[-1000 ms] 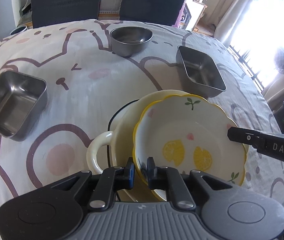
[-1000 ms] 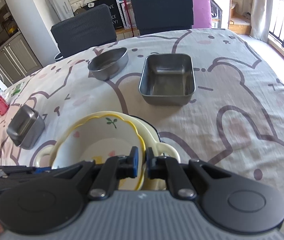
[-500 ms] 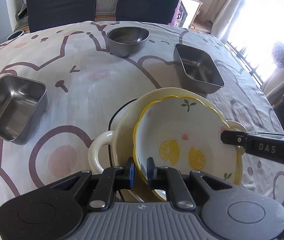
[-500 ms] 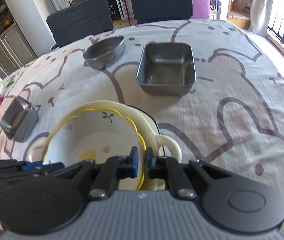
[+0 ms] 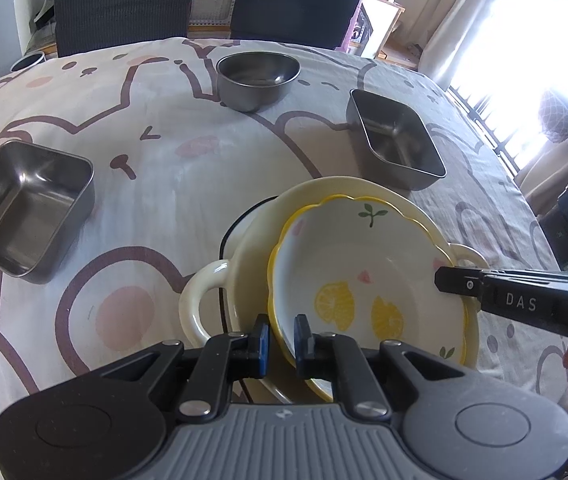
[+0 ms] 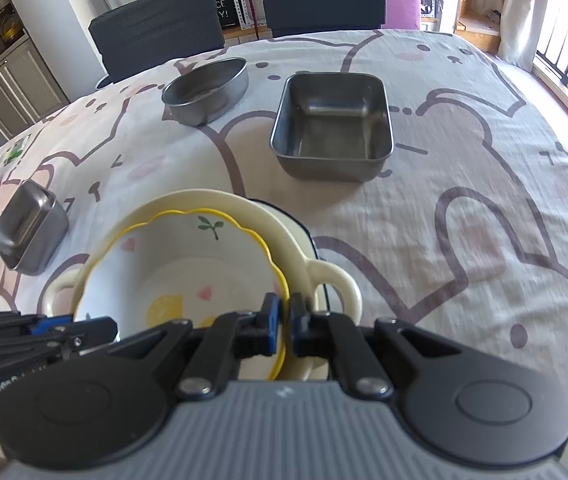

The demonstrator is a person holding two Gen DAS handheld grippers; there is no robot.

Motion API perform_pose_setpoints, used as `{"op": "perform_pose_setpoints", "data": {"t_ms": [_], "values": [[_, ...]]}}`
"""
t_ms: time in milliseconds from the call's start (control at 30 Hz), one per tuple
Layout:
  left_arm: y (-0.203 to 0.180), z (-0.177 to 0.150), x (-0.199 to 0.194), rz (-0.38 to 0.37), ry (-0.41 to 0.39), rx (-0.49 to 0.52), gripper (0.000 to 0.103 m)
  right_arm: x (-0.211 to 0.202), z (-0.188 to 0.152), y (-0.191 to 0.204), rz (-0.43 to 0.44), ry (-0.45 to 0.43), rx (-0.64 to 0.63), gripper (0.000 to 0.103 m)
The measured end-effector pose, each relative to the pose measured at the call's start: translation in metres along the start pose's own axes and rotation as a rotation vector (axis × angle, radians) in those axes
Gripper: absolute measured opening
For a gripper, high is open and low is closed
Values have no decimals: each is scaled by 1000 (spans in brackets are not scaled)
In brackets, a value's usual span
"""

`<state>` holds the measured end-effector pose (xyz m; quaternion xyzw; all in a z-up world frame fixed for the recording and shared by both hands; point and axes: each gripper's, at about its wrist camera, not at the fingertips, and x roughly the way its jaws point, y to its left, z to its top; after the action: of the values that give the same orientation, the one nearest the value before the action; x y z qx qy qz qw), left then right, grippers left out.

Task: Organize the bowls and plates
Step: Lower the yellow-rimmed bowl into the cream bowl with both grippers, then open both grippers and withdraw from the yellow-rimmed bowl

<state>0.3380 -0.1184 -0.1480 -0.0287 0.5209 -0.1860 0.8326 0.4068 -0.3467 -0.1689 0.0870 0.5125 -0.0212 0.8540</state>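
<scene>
Lemon bowl sinks into the cream dish

The yellow-rimmed lemon bowl (image 5: 367, 280), tilted high above the two-handled cream dish (image 5: 204, 300) a second ago, now lies lower and flatter inside it. Its far rim has dropped towards the cream rim, perhaps touching it, though the right gripper (image 6: 287, 320) hides that edge. That gripper has pinched slightly tighter on the rim.

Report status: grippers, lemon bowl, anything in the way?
Left gripper and right gripper shut on lemon bowl rim. Bowl sits inside cream dish. Steel containers stand apart.
</scene>
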Motion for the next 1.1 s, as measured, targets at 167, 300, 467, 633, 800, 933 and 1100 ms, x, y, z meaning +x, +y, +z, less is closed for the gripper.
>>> {"op": "perform_pose_setpoints", "data": {"t_ms": [167, 300, 467, 633, 800, 933, 1100], "values": [[0, 0, -3, -2, 2, -7, 13, 1, 0, -1, 4, 1, 4, 7], [1, 0, -8, -2, -8, -8, 13, 1, 0, -1, 3, 7, 5, 7], [2, -1, -16, -8, -22, -13, 13, 1, -1, -2, 6, 15, 5, 7], [1, -2, -20, -5, -27, -8, 13, -1, -2, -3, 11, 13, 13, 8], [-2, -3, -23, 4, -29, 0, 13, -8, -4, -4, 17, 6, 12, 8], [-3, -4, -28, -5, -40, -1, 15, -17, -8, -3, 29, -5, 5, 10], [-6, -6, -39, -25, -75, 6, 50, -30, -11, 0, 43, -33, -12, 21]]}}
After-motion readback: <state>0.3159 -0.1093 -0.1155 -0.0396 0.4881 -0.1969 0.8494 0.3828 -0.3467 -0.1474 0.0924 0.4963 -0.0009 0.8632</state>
